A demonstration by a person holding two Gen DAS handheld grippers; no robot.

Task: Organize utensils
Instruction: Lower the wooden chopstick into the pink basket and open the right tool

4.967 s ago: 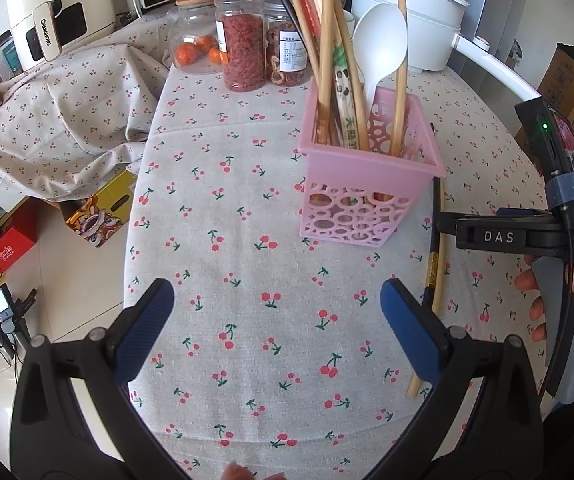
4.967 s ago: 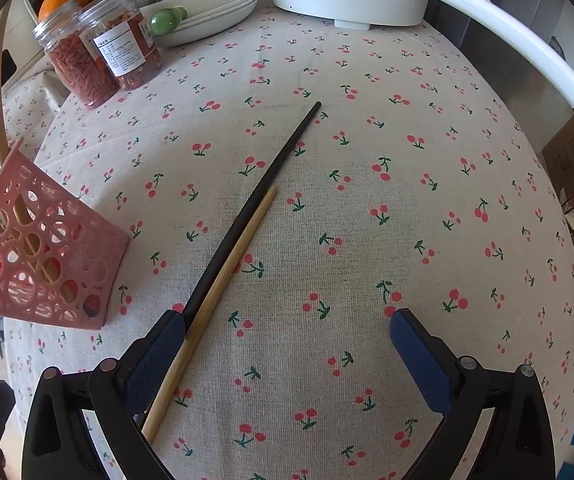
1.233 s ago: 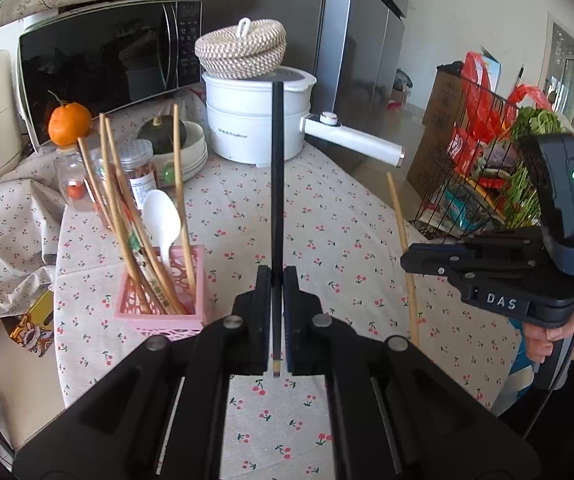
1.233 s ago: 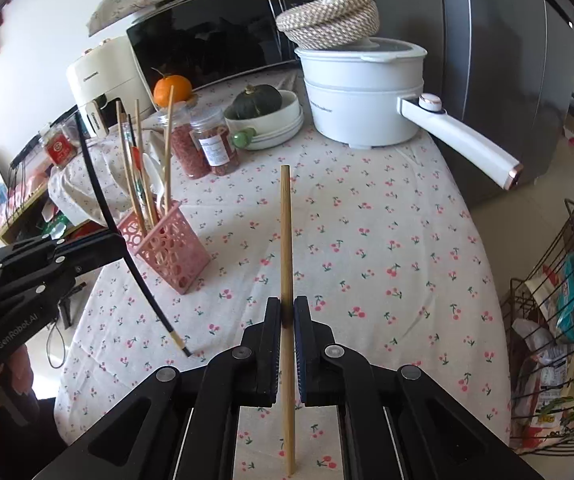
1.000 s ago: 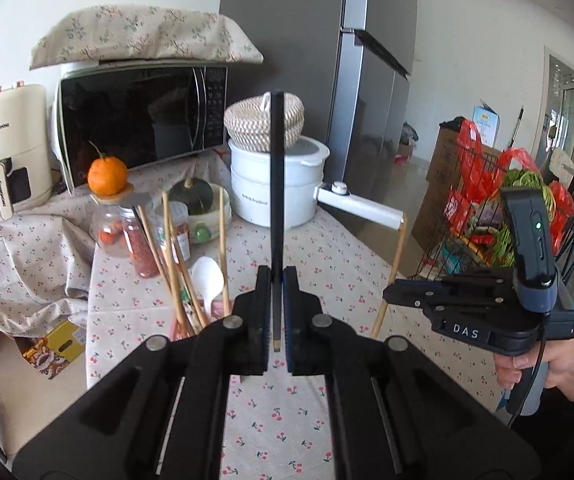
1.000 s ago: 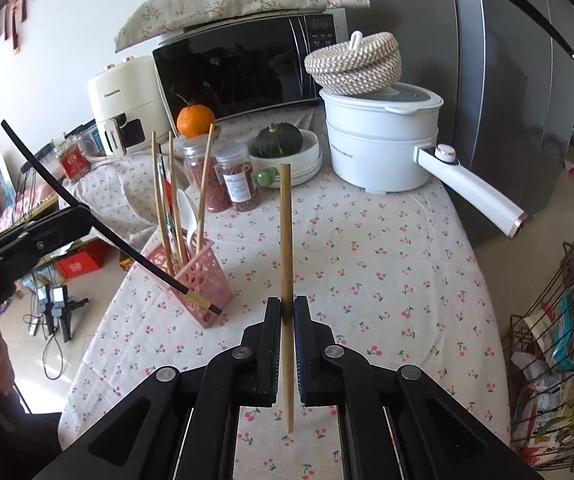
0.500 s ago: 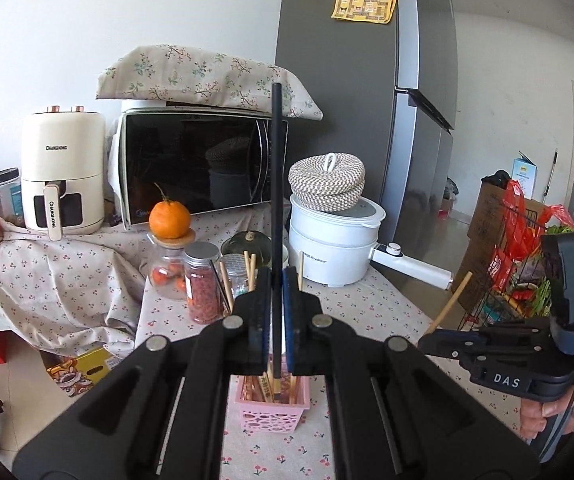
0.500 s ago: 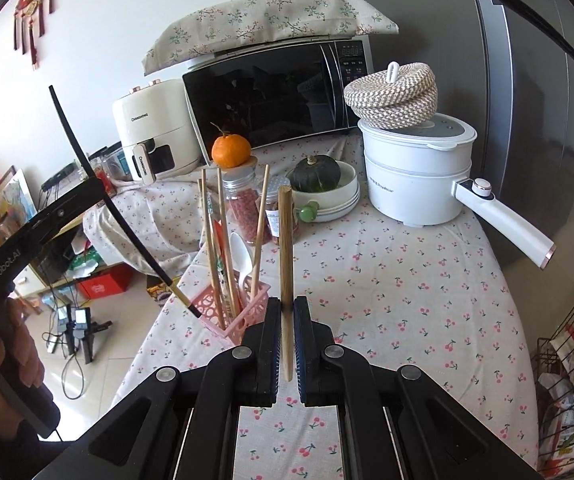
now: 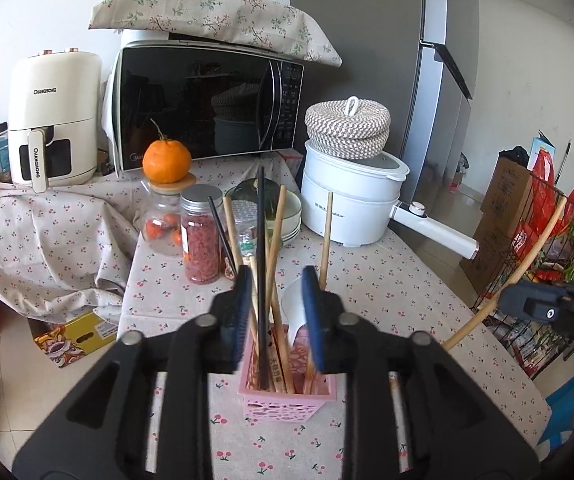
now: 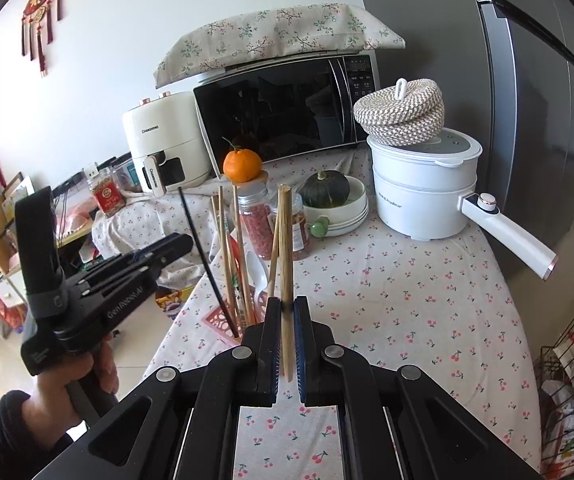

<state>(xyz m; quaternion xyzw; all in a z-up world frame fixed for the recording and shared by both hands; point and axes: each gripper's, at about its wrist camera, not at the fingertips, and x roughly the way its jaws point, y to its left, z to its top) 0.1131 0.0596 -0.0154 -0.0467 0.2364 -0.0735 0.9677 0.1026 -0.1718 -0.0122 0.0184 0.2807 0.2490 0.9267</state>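
Black chopstick (image 9: 261,264) dropping upright into pink holder (image 9: 287,398), low centre of frame; light, stiff, slick. Left gripper (image 9: 277,312) jaws opening, pads clear of it. Right gripper (image 10: 285,344) clamping wooden chopstick (image 10: 285,256) low on shaft, lower centre; probably steadier pinched mid-shaft.

Wooden chopstick (image 10: 285,248) upright between clamped right tongs (image 10: 285,344), pink holder (image 10: 217,320) beyond

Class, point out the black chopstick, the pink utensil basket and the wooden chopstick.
black chopstick (image 9: 261,240), left wrist view, mid-shaft.
pink utensil basket (image 9: 287,406), left wrist view, front wall.
wooden chopstick (image 10: 285,248), right wrist view, upper shaft.
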